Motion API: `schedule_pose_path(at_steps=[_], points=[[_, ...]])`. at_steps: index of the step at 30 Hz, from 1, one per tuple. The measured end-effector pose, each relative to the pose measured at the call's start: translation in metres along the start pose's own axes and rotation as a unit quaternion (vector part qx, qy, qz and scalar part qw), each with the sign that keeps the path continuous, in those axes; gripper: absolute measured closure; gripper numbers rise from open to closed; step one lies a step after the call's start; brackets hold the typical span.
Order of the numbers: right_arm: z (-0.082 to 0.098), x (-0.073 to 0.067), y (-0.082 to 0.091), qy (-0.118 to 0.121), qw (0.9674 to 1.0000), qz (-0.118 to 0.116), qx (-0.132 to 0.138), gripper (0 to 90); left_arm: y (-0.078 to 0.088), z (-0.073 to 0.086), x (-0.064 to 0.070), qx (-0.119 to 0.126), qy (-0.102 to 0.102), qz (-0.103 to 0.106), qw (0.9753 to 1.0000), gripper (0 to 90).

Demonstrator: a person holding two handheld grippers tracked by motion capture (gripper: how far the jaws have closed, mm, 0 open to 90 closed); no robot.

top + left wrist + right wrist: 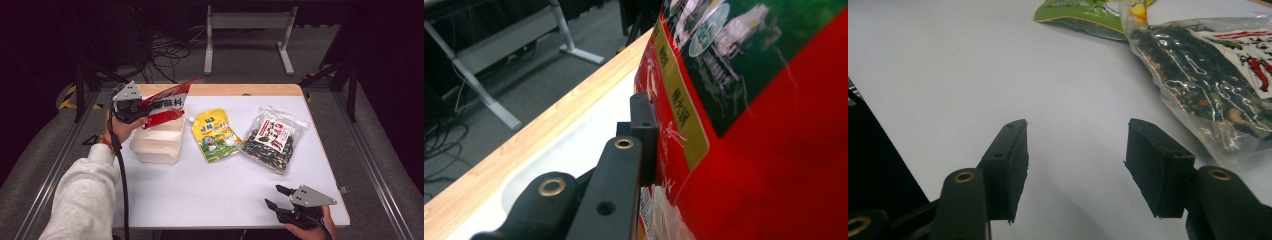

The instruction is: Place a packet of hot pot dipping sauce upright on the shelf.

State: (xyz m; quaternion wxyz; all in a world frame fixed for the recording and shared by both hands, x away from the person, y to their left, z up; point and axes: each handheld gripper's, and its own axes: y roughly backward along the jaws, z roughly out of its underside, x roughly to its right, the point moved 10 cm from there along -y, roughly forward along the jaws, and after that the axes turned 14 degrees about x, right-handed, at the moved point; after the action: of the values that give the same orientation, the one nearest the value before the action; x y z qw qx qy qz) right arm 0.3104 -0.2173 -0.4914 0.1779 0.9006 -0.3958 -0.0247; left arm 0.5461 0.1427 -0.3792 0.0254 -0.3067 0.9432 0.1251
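Red packet [162,102] pinched in the left gripper [141,107], lifted clear and held tilted just above the white plastic tub [159,146] at the table's left edge; not yet lowered inside. Seen close in the left gripper view: jaws clamped tight on the red packet [774,150], black pad flat against its printed face. Judged as the first of three packets on its way into the tub, so the job barely begun. Left to do: drop this one in, then likely the yellow-green pouch [216,135] and the clear bag of dark dried food [272,140], both lying flat on the white table [200,195], side by side and untouched. Right gripper [276,196] low at the near right edge, jaws apart with nothing between them, pointed toward the clear bag [1218,85] but well short of it.
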Motion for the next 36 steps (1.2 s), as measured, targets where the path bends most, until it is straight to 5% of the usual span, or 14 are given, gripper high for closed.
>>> schedule_pose_path(at_steps=[20,27,29,36], points=[[0.007,0.001,-0.008,-0.024,0.9996,0.000,-0.013,39.8,-0.041,0.006,-0.039,-0.023,0.017,-0.006,0.9996,89.0],[0.007,-0.003,-0.009,-0.026,0.9995,-0.008,-0.014,40.2,-0.054,0.023,-0.046,-0.041,0.042,-0.006,0.9983,83.6],[0.007,-0.003,-0.009,-0.028,0.9995,-0.009,-0.013,42.0,-0.053,0.025,-0.047,-0.033,0.060,-0.010,0.9976,78.1],[0.007,-0.004,-0.009,-0.025,0.9995,-0.012,-0.014,40.9,-0.037,0.031,-0.053,-0.034,0.064,-0.032,0.9969,77.2]])
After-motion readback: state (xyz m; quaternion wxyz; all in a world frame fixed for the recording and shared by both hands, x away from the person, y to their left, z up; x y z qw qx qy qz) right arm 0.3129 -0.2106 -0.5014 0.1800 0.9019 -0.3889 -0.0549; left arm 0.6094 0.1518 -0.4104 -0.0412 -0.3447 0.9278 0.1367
